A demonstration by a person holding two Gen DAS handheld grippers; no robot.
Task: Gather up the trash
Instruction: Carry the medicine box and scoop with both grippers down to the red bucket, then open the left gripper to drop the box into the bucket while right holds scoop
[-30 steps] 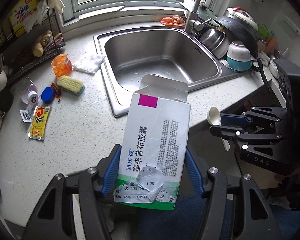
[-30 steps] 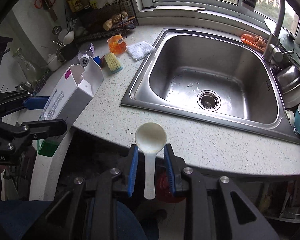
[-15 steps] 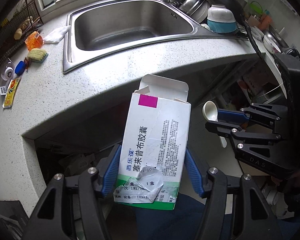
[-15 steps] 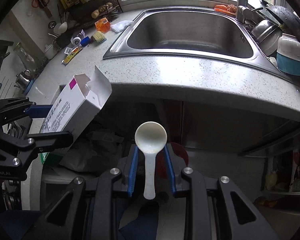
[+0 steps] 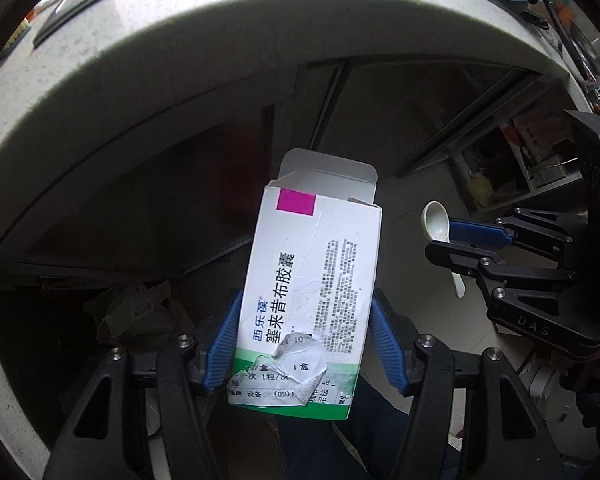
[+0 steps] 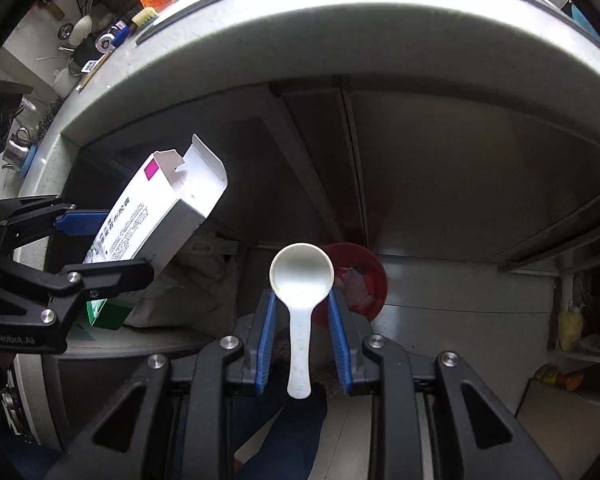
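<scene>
Item 1. Left tool [image 5: 305, 344]: blue pads pinching a white medicine box [image 5: 310, 300] by its two long sides, low in the left wrist view. The box is white with a green base band, a magenta square near the top, printed characters down its face and a torn label near the bottom. Its top flap stands open. In the right wrist view the same box [image 6: 160, 216] sits at middle left, tilted, open end toward the upper right.

Item 2. Right tool [image 6: 302, 340]: blue pads pressed on the handle of a white plastic spoon [image 6: 300, 276], bowl upward at centre frame, handle running down between the pads. In the left wrist view the spoon [image 5: 436, 224] shows at middle right, held by the same tool [image 5: 460, 240].

Item 3. Counter [image 5: 180, 32]: pale speckled edge curving across the top of both views, above both tools.

Item 4. Cabinet fronts [image 6: 440, 184]: dark panels under the counter, filling the middle of both views.

Item 5. Red bin [image 6: 364, 280]: round rim just behind the spoon bowl, partly hidden by it, with something pale inside.

Item 6. Crumpled bag [image 5: 132, 312]: greyish, lower left of the left wrist view, under the counter.

Item 7. Small clutter [image 6: 148, 4] on the counter: upper left of the right wrist view, too small to tell apart.

Item 8. Open shelving [image 5: 532, 152]: right side, holding assorted objects.
</scene>
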